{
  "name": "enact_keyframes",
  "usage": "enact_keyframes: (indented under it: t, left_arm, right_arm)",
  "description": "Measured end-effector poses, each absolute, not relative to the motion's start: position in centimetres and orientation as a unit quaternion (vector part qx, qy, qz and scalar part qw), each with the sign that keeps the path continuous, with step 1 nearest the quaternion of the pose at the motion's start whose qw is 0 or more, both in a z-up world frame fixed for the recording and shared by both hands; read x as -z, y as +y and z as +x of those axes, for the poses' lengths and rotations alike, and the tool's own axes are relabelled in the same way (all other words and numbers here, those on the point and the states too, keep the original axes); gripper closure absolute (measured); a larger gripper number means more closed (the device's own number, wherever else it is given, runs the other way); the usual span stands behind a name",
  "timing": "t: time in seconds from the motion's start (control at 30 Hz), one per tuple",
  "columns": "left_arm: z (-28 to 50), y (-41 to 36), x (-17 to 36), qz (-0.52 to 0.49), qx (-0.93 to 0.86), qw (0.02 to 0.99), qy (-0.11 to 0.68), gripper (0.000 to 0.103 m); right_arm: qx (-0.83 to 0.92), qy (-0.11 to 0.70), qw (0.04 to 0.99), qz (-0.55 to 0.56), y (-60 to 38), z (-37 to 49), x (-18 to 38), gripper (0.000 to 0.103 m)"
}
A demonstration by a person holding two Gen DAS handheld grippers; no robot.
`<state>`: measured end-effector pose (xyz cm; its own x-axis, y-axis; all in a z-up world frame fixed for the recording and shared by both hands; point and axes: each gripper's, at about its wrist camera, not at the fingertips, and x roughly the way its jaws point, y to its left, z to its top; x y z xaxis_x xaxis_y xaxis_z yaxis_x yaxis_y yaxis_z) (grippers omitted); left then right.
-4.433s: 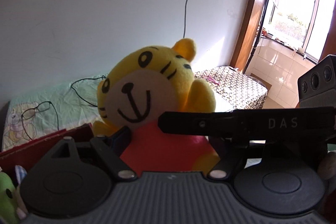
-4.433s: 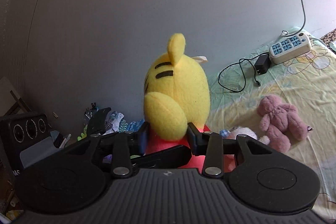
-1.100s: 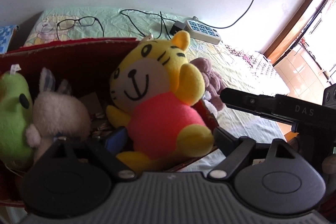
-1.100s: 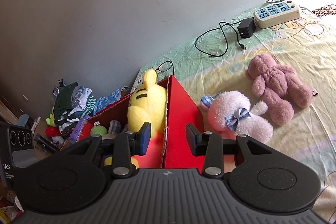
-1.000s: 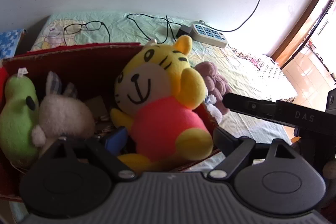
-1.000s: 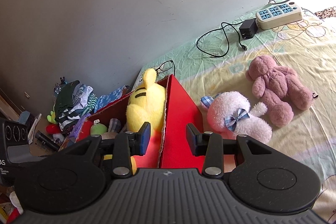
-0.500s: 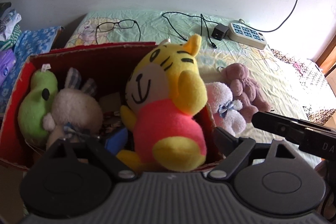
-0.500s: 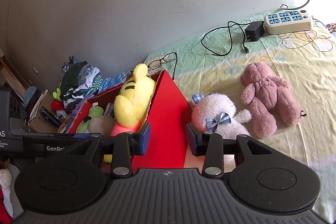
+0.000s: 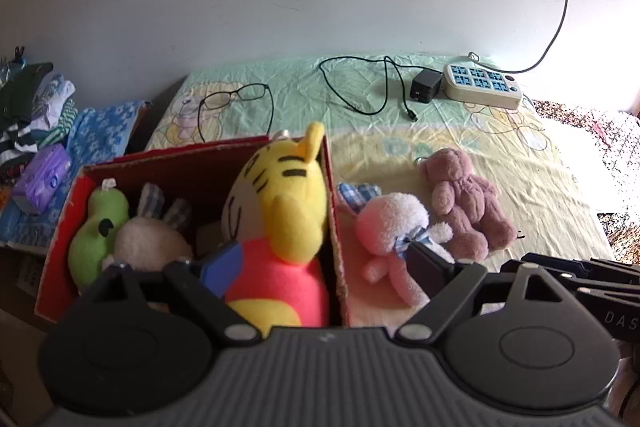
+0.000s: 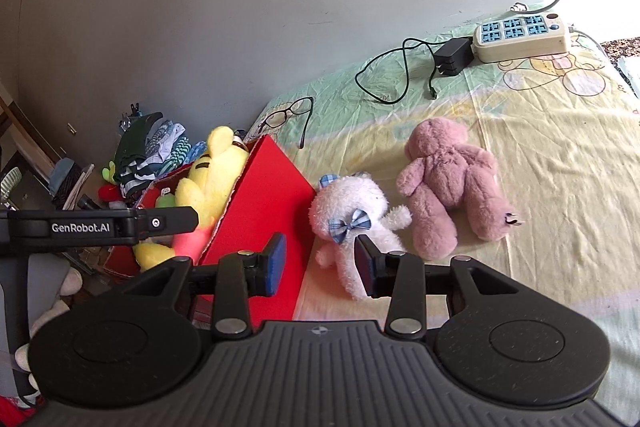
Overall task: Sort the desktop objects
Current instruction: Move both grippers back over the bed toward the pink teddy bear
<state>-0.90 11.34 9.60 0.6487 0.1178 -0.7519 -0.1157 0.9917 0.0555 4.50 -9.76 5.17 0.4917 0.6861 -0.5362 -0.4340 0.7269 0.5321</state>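
— Left gripper (image 9: 322, 265)?
— Angled down over the red box (image 9: 208, 157). Jaws wide apart, clamped on nothing; yellow tiger plush (image 9: 280, 223) between them, pads clear of it.

— Right gripper (image 10: 320, 263)?
— Tilted down beside the box's outer wall. Jaws partly apart, nothing held; white bear (image 10: 352, 219) just beyond the tips.

— Tiger's condition and place?
— Upright inside the box at its right wall, red body, black stripes on the head. Green plush (image 9: 94, 231) and cream rabbit (image 9: 150, 239) alongside. White bear and pink bear (image 10: 448, 179) outside, lying on the bedsheet (image 10: 560, 131).
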Motion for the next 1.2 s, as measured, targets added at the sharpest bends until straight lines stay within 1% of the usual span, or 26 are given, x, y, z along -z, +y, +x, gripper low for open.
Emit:
enact_keyframes:
  t: [0.27,0.53,0.87,0.93,1.07,1.2]
  left_arm:
    - [-0.1,5.7,-9.5,0.002,-0.006,0.915,0.404,0.015]
    - [0.7,3.0,-5.7,-0.025,0.041,0.892,0.449,0.015]
    - [3.1,1.6,-1.5,-0.06,0.092,0.886,0.451,0.015]
    - [4.2,1.1,-0.8,-0.057,0.1,0.883,0.455,0.018]
    - [6.0,0.2,0.4,-0.039,0.114,0.884,0.452,0.018]
    - [7.4,0.6,2.6,-0.073,0.119,0.867,0.479,0.024]
  right_arm:
    - [-0.307,0.392,0.847,0.185,-14.5,5.1,-4.3,0.061]
    - [-0.289,0.411,0.841,0.201,-17.1,6.1,-2.6,0.061]
    - [-0.276,0.442,0.821,0.233,-18.7,9.6,0.1,0.061]
    - [-0.275,0.447,0.817,0.239,-18.6,10.6,0.6,0.061]
    - [-0.275,0.446,0.817,0.242,-18.2,12.2,1.0,0.061]
    - [-0.278,0.447,0.817,0.234,-17.5,13.6,1.3,0.061]
